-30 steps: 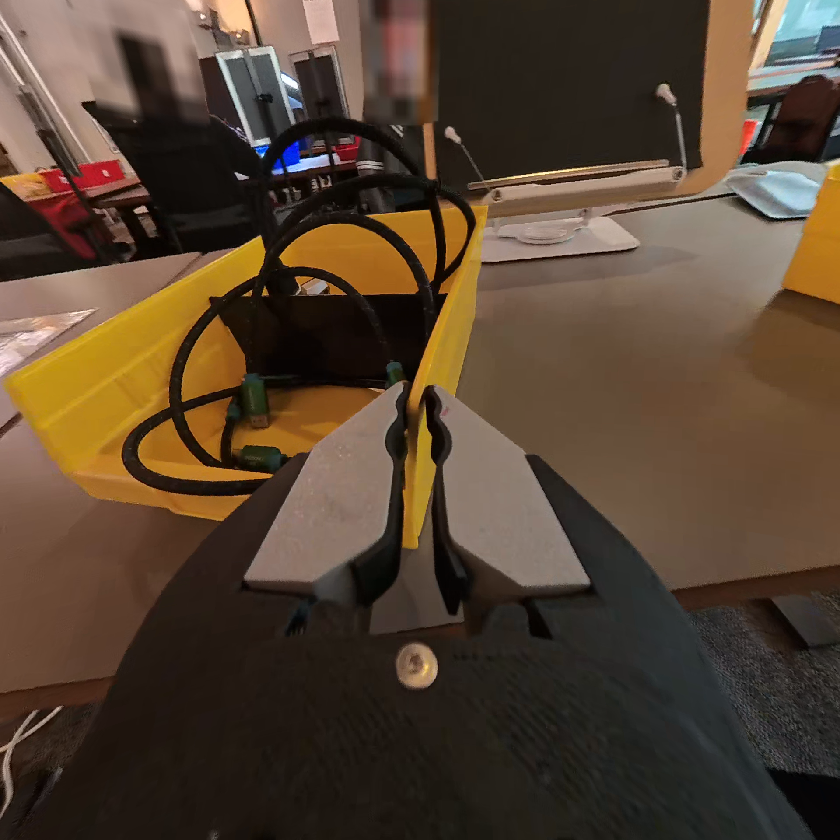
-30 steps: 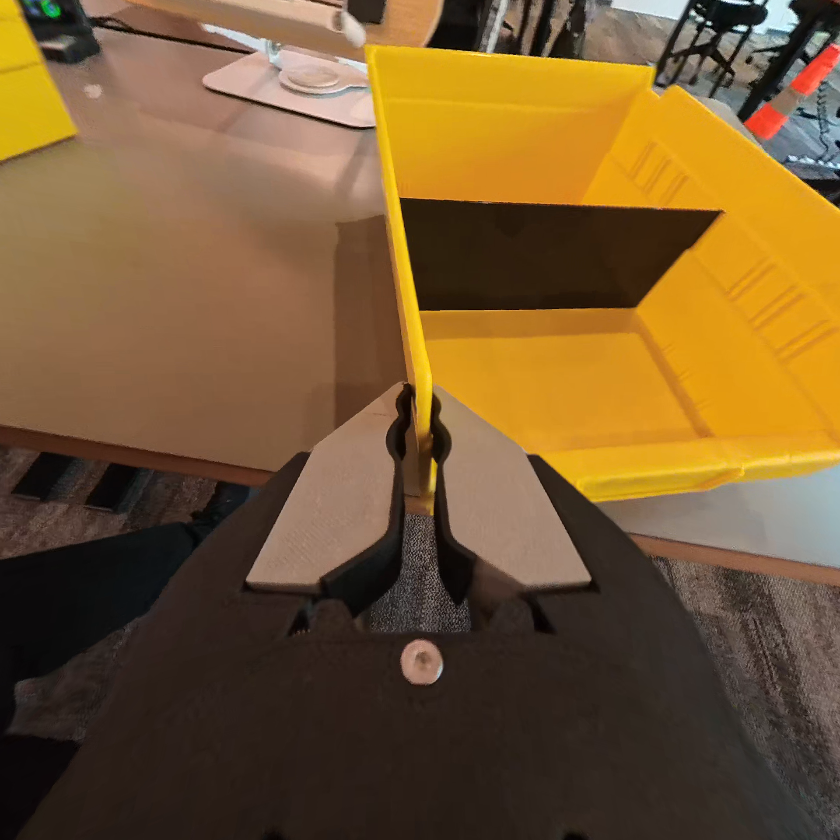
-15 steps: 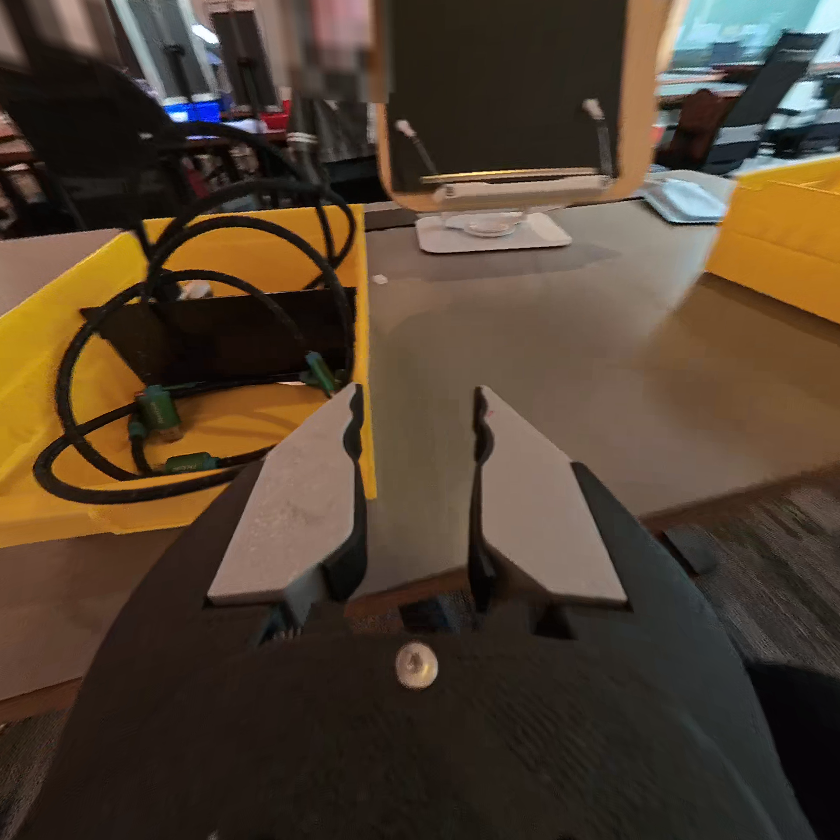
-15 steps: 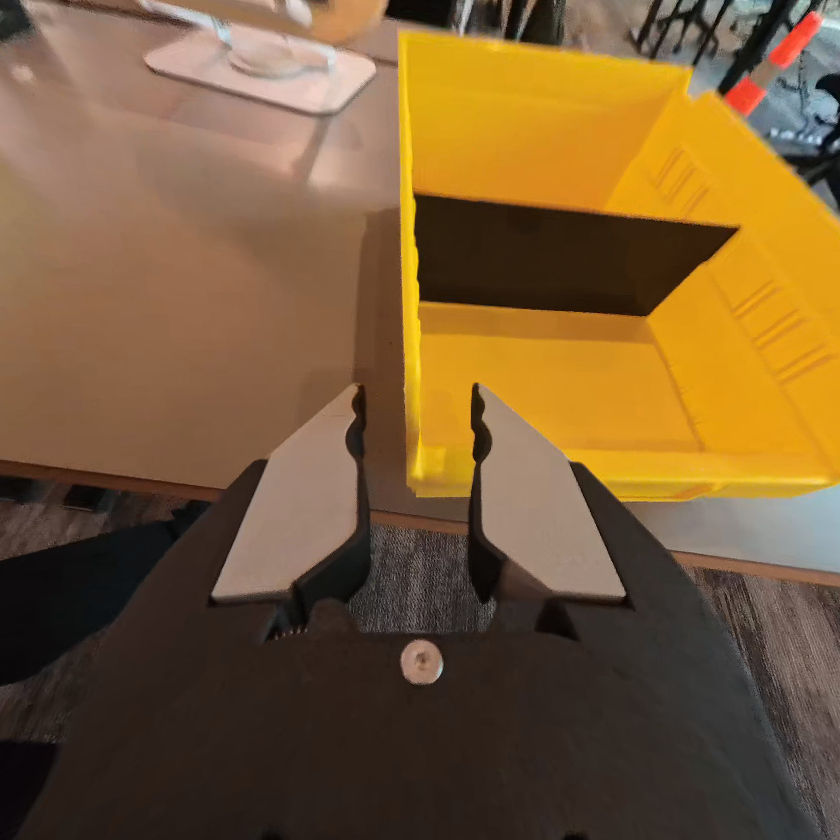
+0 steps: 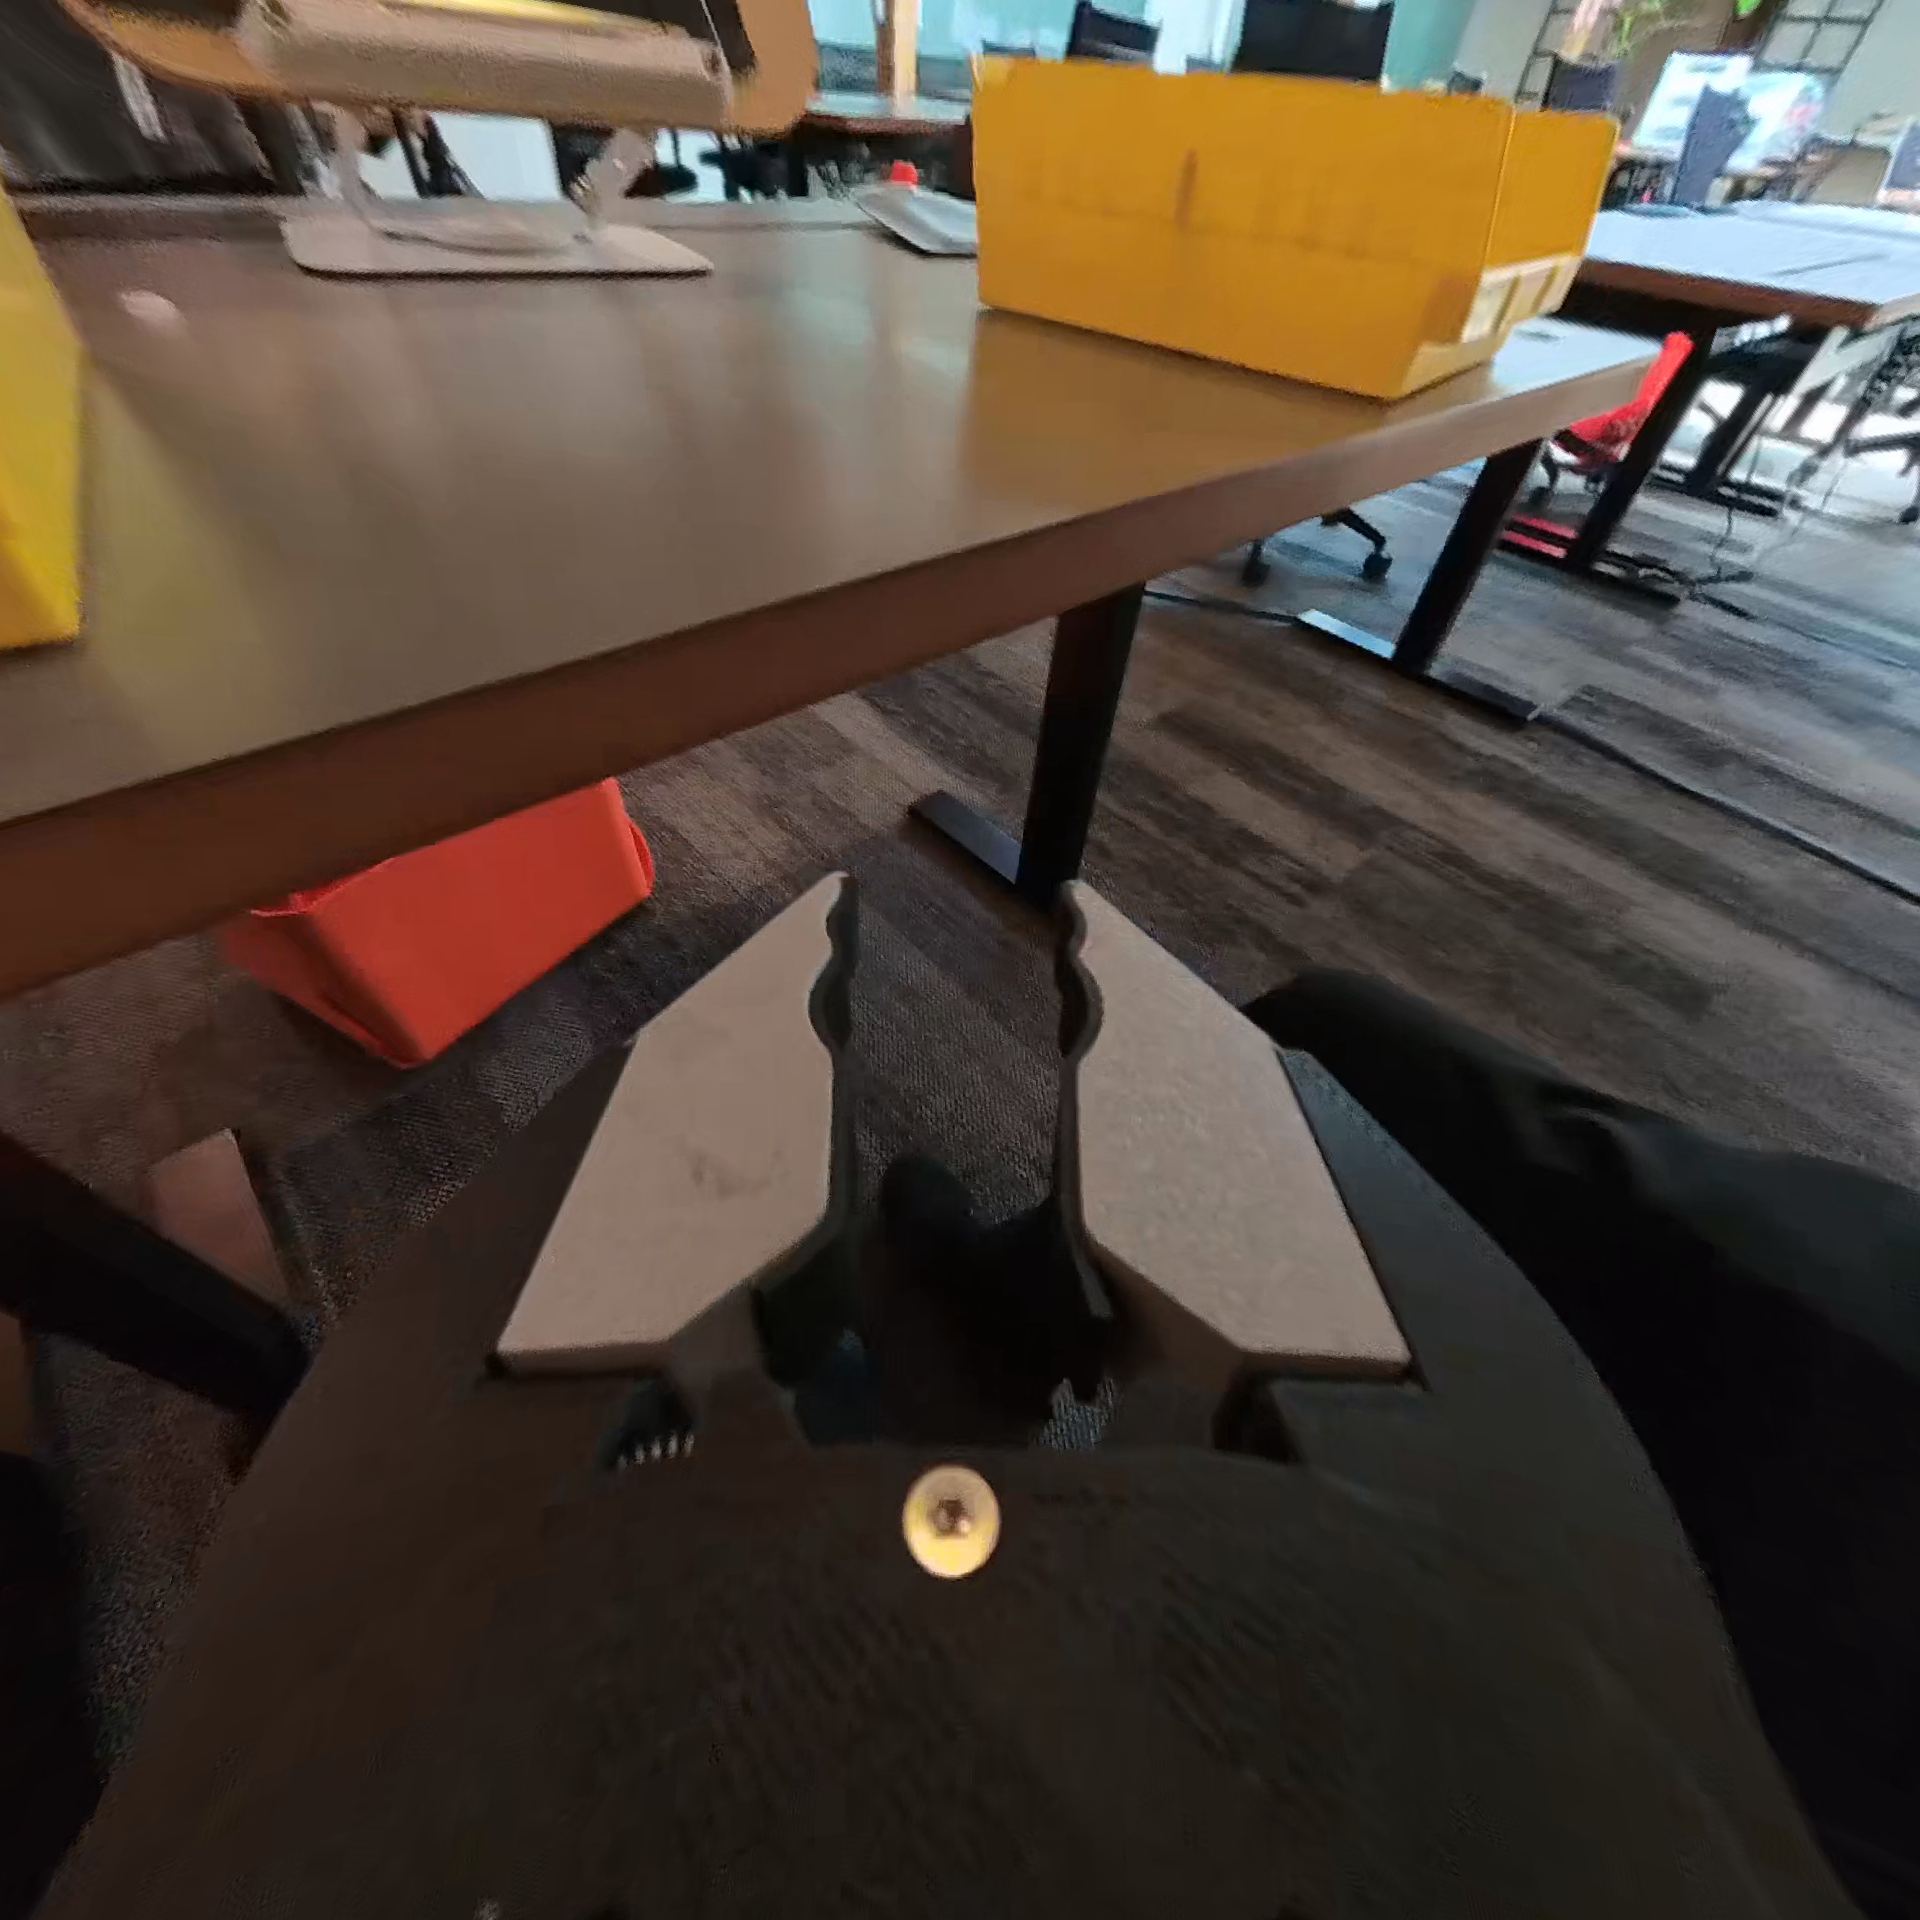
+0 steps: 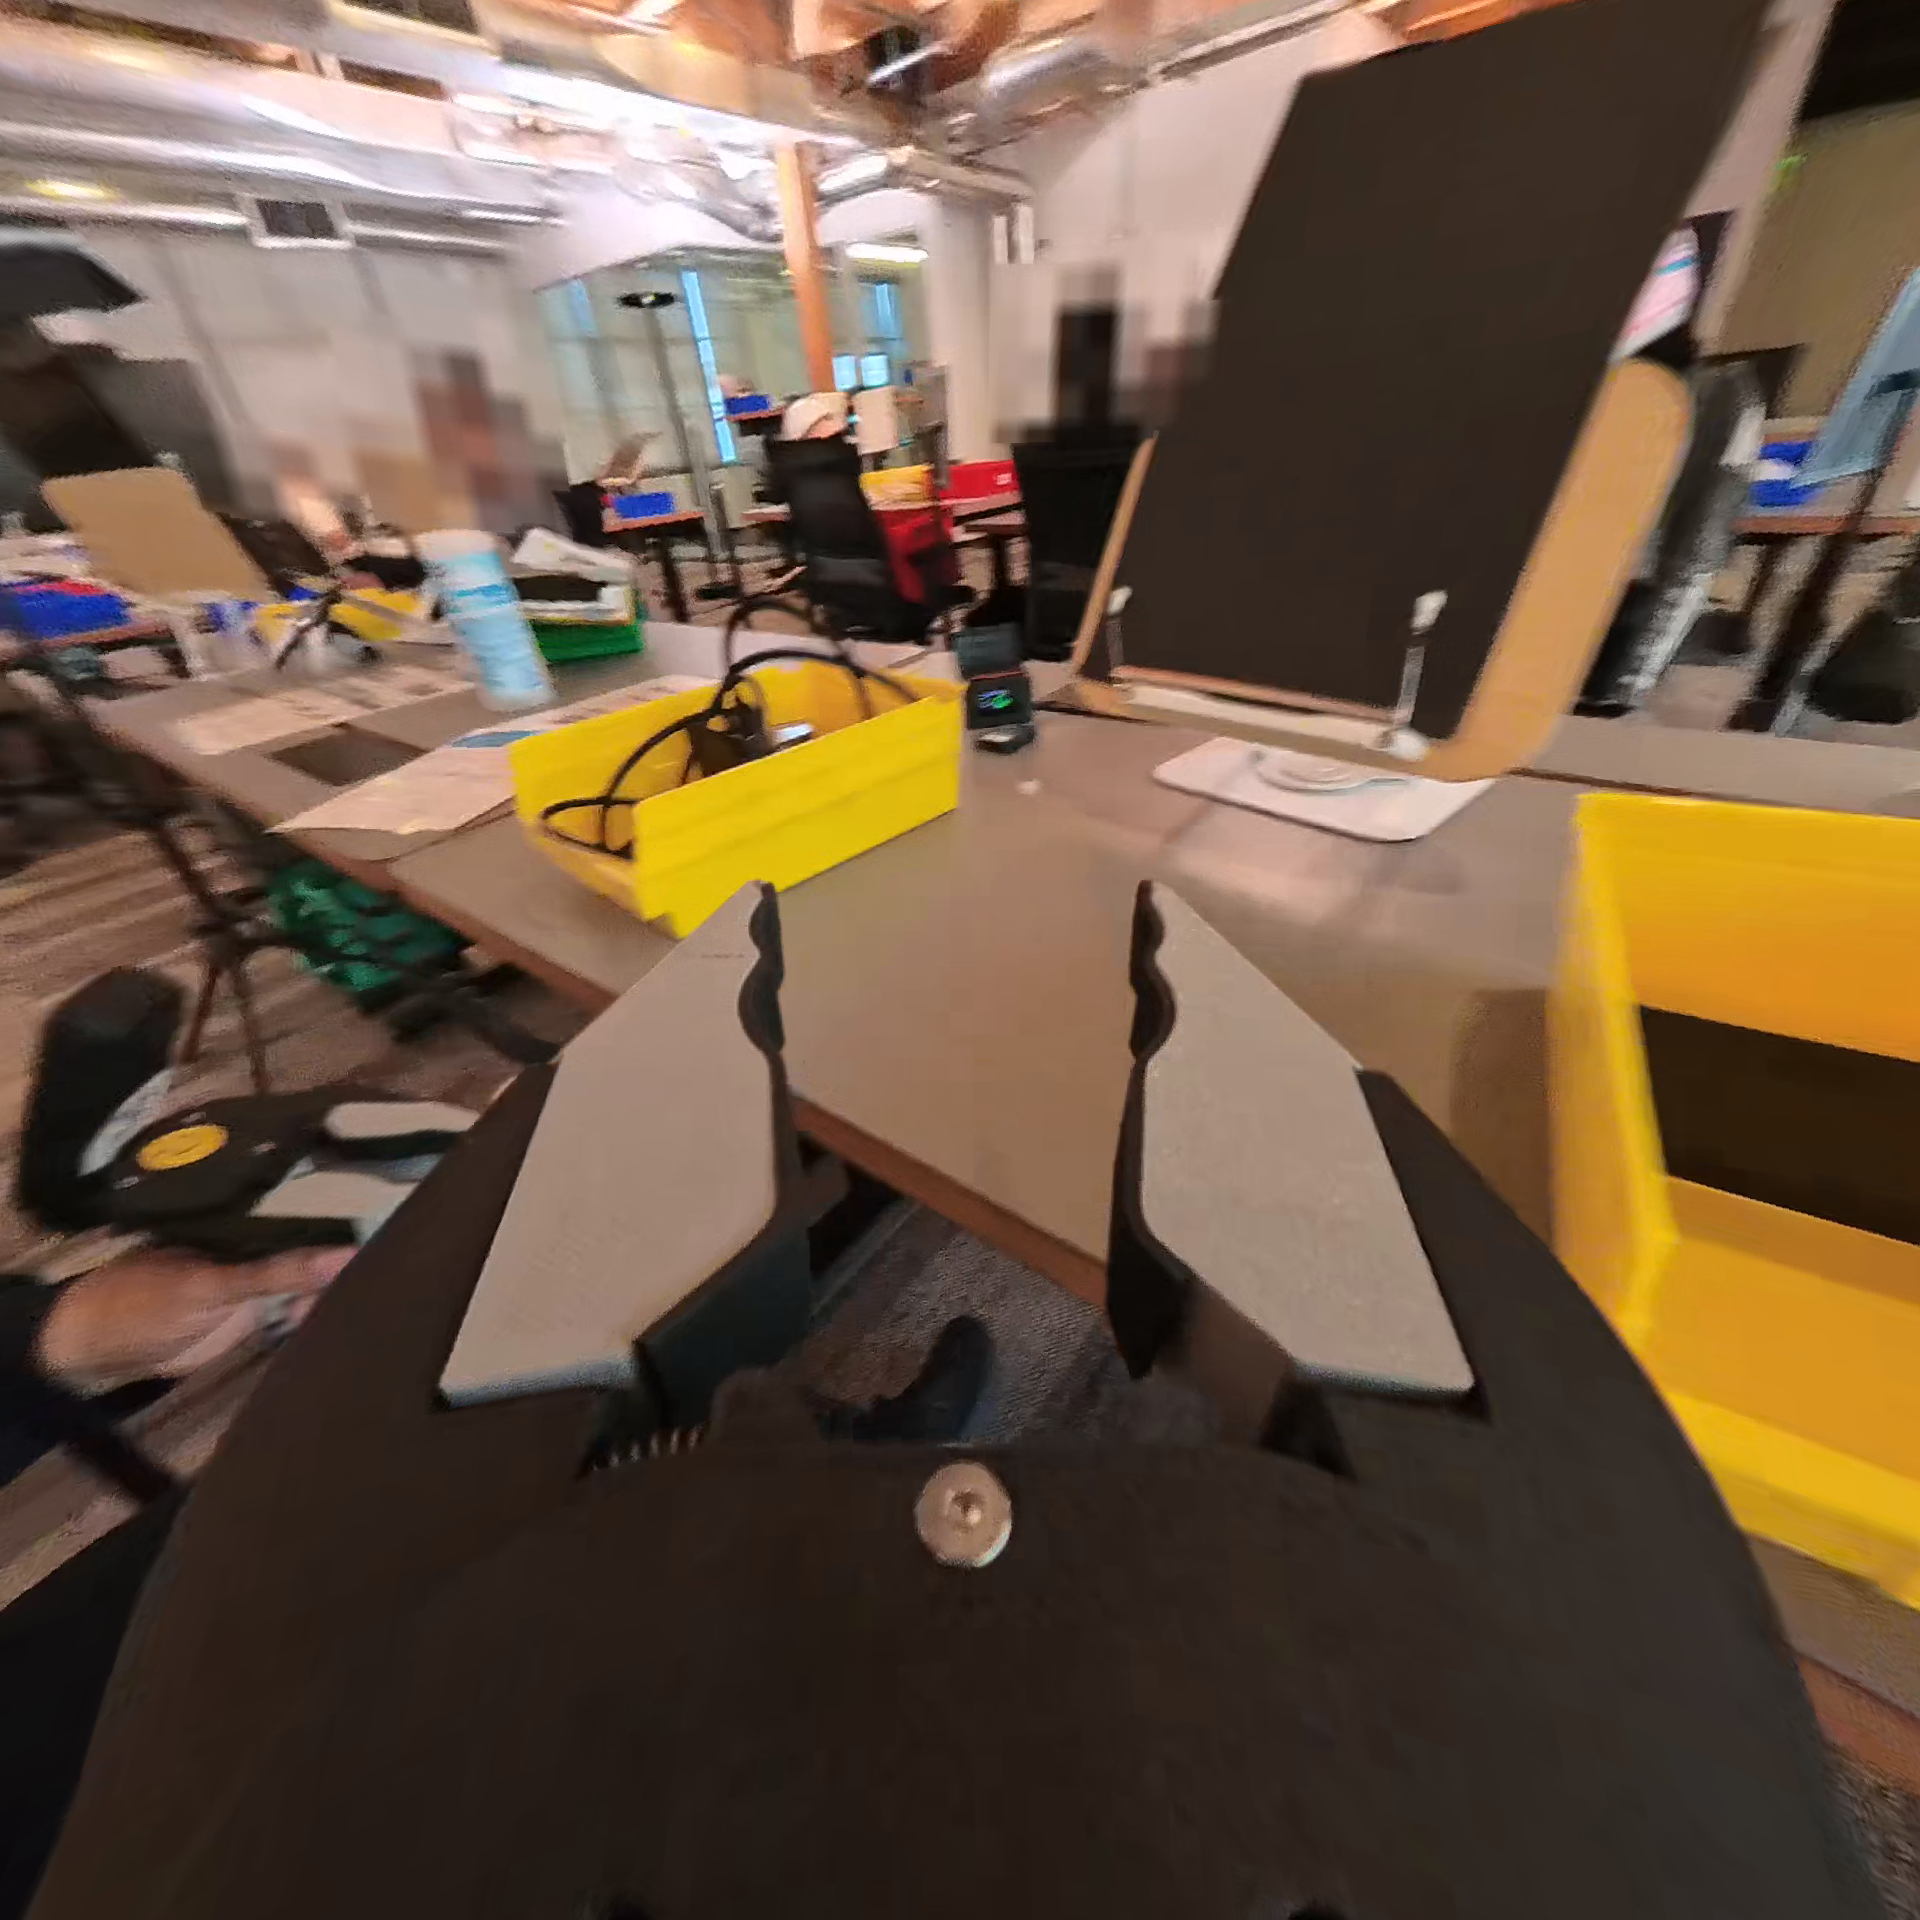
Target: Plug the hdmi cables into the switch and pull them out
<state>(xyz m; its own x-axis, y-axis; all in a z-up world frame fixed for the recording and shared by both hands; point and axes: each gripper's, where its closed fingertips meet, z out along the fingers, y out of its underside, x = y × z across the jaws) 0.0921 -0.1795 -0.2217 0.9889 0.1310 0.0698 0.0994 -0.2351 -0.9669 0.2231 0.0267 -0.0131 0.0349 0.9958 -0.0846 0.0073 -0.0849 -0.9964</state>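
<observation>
Left tool (image 5: 956, 914) parted, empty, off the table (image 5: 623, 499) edge over carpet. Right tool (image 6: 951, 914) wide open, empty, above table. Black HDMI cables (image 6: 665, 748) coiled in far yellow bin (image 6: 790, 800); empty yellow bin (image 6: 1725, 1091) at right.

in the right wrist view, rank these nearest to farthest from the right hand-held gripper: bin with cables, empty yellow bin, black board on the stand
From the right hand-held gripper:
1. Empty yellow bin, close on the right, at the table's near edge.
2. Bin with cables, ahead and left, mid-table.
3. Black board, behind on the right, at the table's far side.
</observation>
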